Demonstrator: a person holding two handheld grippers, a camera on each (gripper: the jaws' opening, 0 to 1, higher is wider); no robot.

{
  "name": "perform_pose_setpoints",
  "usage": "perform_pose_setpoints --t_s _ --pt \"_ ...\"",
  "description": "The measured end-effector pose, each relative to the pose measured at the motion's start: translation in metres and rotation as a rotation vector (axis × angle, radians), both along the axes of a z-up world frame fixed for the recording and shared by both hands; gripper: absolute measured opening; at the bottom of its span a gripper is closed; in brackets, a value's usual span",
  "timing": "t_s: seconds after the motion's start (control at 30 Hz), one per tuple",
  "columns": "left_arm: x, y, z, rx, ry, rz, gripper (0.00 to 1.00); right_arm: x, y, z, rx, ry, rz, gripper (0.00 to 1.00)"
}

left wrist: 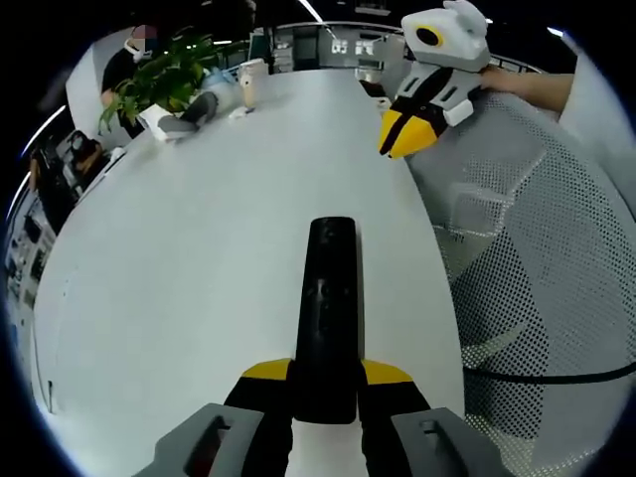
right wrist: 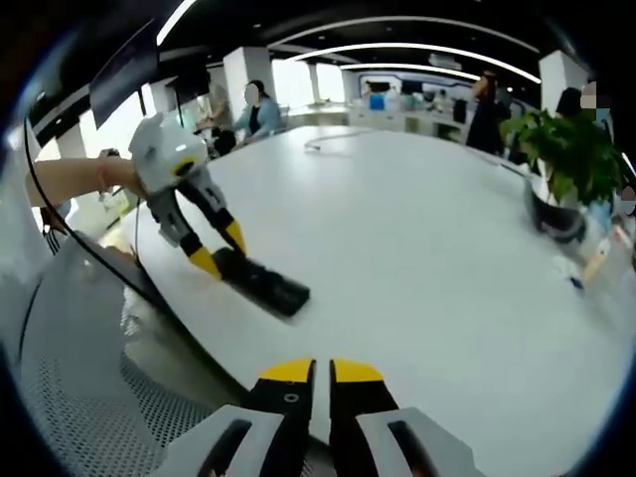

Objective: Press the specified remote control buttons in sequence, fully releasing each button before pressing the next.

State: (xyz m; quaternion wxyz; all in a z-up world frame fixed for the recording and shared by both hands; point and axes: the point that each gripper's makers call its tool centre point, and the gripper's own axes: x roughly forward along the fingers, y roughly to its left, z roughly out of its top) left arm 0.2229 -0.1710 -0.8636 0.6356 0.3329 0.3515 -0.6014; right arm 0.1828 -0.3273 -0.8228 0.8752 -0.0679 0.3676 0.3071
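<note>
Black remote [left wrist: 327, 318] clamped between left hand-held gripper [left wrist: 327, 376] jaws, on table [left wrist: 189, 258].

Counter [left wrist: 199, 258] middle broad and bare, free passage. Remote [left wrist: 328, 318] lies near close edge beside mesh chair [left wrist: 537, 278]. Far edge crowded: plant [left wrist: 164, 79], cup [left wrist: 250, 81], perhaps small clutter. Right hand-held gripper [left wrist: 422, 104] hovers over chair-side edge.

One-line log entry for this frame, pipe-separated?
left tongs: shut on remote, remote lying on white table | right tongs: shut, empty, off the remote, no button pressed | plant at far edge
</note>
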Motion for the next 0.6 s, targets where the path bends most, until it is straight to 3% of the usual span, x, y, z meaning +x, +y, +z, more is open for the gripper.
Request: perform_pose_setpoints --t_s 0.6 --pt "-0.015 -0.004 0.001 -0.028 0.008 0.004 0.23 -0.003 0.002 -0.003 -0.004 0.023 0.016 0.01"
